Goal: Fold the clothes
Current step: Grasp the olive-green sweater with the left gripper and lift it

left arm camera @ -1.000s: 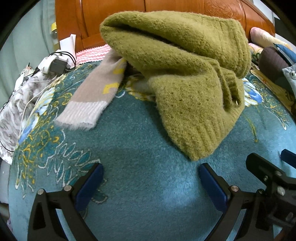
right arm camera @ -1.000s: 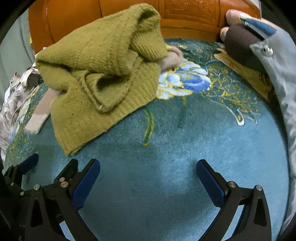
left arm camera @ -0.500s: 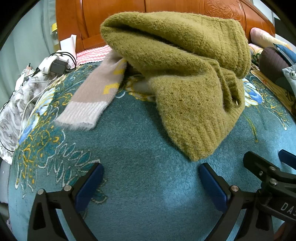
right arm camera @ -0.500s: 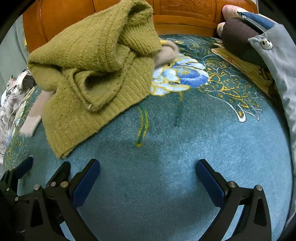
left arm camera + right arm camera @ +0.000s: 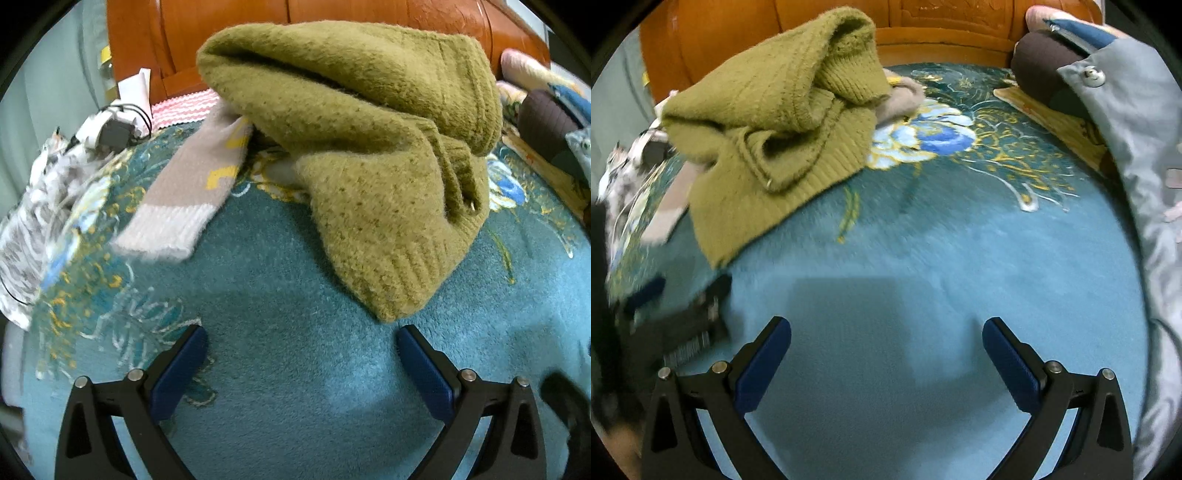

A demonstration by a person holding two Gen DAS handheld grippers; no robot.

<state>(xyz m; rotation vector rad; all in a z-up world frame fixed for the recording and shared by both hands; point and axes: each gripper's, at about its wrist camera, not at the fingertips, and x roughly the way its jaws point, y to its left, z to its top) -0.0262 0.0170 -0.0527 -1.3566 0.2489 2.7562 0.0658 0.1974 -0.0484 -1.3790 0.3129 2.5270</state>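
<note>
Olive-green knit, the sweater lies bunched on the teal floral blanket near the wooden headboard, partly covering a beige scarf. Just short of its hem, the left gripper holds its fingers wide apart and empty. Off to its side, the right gripper hovers over bare blanket, fingers equally spread.

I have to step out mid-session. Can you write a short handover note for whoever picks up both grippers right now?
Left gripper: open, empty, just short of the sweater's hem.
Right gripper: open, empty, over bare blanket.
Green sweater: in a crumpled heap near the headboard, lying on top of a beige knit.
Done: nothing folded yet.
Left: pull the sweater out, spread it flat, fold it; then the beige knit.
</note>
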